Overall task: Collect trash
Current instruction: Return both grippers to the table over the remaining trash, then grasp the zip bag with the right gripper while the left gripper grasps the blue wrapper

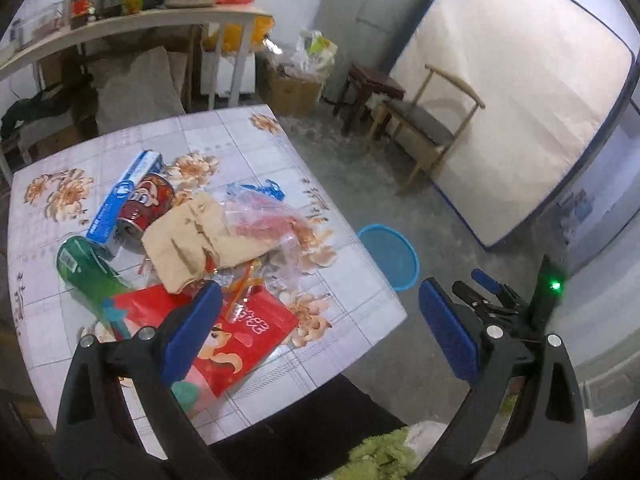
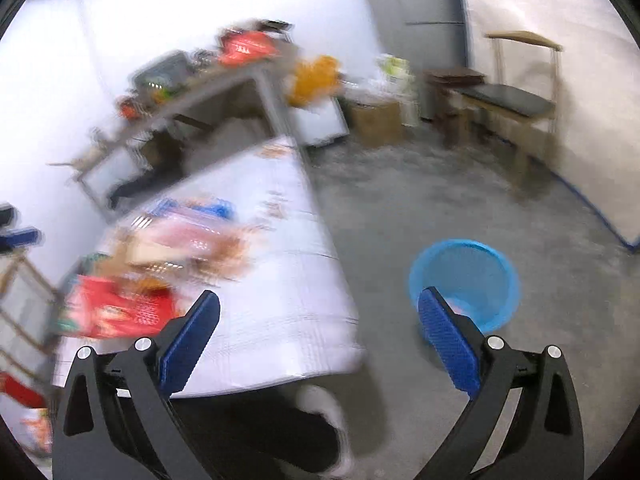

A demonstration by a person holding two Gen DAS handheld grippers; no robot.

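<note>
A pile of trash lies on the floral table (image 1: 248,152): a red snack bag (image 1: 244,340), a green can (image 1: 86,268), a red can (image 1: 146,208), a blue box (image 1: 128,196), a tan paper bag (image 1: 196,236) and a clear plastic bag (image 1: 268,220). A blue bin (image 1: 390,256) stands on the floor right of the table; it also shows in the right wrist view (image 2: 468,280). My left gripper (image 1: 320,320) is open and empty above the table's near corner. My right gripper (image 2: 320,332) is open and empty, between table edge and bin; it also shows in the left wrist view (image 1: 492,296). The right wrist view is blurred.
A wooden chair (image 1: 424,120) and a dark stool (image 1: 372,88) stand by a leaning mattress (image 1: 512,112). A cluttered shelf table (image 1: 132,20) and a cardboard box (image 1: 292,88) stand at the back. The floor around the bin is bare concrete.
</note>
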